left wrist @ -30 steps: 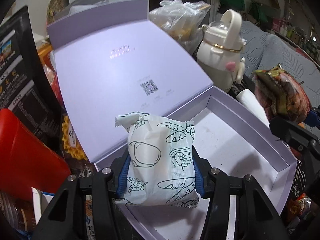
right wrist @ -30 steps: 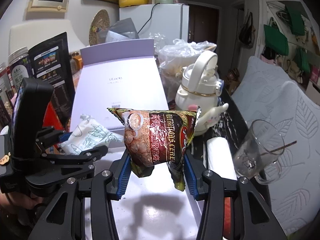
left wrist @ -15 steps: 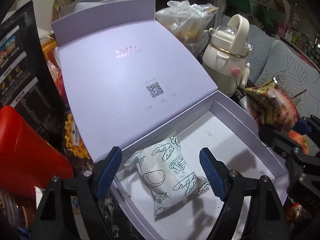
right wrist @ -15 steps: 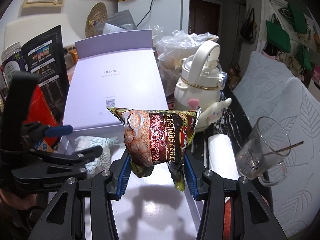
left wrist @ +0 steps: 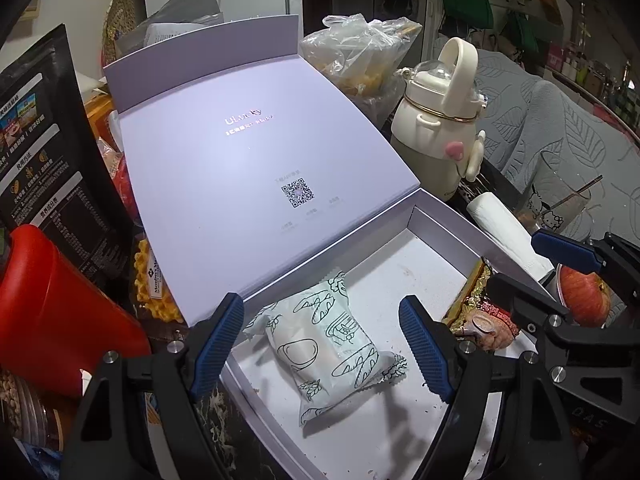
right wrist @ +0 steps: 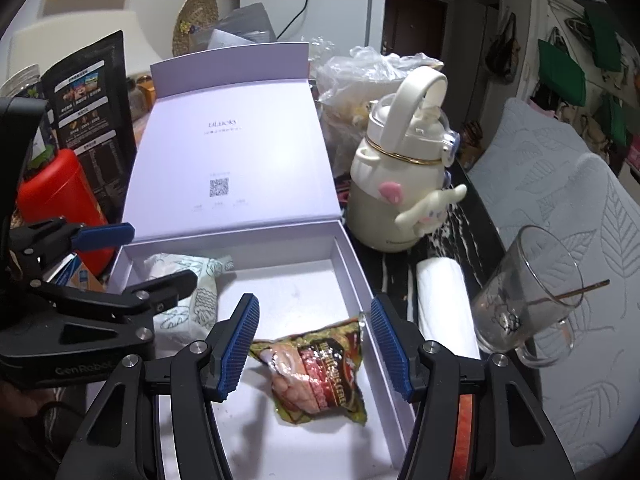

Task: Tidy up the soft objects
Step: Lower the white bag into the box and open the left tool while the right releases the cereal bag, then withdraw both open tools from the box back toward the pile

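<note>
lavender box [left wrist: 448, 220] is holding both packs. we are hovering the left gripper [left wrist: 322, 344] wide open over the white pack [left wrist: 328, 344], long axis running away from us. right gripper [right wrist: 314, 344], jaws just opening, is gaping empty above the brown pack [right wrist: 320, 376], lying crosswise.

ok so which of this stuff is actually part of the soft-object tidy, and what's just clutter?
Job:
- white bread packet, lying in the box
- brown snack packet, lying in the box
- lilac box, lid open
- left gripper and right gripper, jaws open, just released

Clutter:
- cream bottle
- glass mug
- paper roll
- red container
- apple
- black pouch
</note>
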The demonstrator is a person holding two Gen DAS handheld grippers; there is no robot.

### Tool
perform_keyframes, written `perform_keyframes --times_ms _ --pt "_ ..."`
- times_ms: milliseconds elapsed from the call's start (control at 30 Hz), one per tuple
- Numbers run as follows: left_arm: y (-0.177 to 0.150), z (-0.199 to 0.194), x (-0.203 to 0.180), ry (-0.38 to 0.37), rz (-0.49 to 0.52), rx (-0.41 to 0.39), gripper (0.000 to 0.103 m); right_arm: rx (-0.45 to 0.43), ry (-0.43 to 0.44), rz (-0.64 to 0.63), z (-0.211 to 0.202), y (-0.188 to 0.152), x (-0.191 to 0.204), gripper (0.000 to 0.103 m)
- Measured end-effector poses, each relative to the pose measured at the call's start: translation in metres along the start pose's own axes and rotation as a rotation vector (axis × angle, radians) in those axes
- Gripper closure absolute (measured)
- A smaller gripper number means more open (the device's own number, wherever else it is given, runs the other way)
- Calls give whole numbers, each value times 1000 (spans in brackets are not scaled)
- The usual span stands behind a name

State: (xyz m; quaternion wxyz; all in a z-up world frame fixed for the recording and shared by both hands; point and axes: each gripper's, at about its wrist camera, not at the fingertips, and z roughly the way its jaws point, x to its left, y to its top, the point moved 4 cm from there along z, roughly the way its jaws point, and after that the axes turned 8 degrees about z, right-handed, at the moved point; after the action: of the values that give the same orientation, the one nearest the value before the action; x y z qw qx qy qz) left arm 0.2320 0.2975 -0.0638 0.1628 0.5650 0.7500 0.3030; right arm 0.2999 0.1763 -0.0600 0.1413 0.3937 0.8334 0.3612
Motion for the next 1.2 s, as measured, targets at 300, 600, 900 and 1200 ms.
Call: perform_keyframes --times_ms 300,600,900,1200 --pt "3 -18 -10 15 10 -38 23 -22 -17 3 -19 -1 -6 45" --pt "10 -46 -25 6 29 -91 23 -66 -28 11 -50 0 -14 45" --pt "14 -88 -41 0 50 -148 23 -125 -50 31 -95 3 -23 45" --pt "9 -145 -57 -13 73 -224 23 -209 -65 30 -156 -4 -21 41"
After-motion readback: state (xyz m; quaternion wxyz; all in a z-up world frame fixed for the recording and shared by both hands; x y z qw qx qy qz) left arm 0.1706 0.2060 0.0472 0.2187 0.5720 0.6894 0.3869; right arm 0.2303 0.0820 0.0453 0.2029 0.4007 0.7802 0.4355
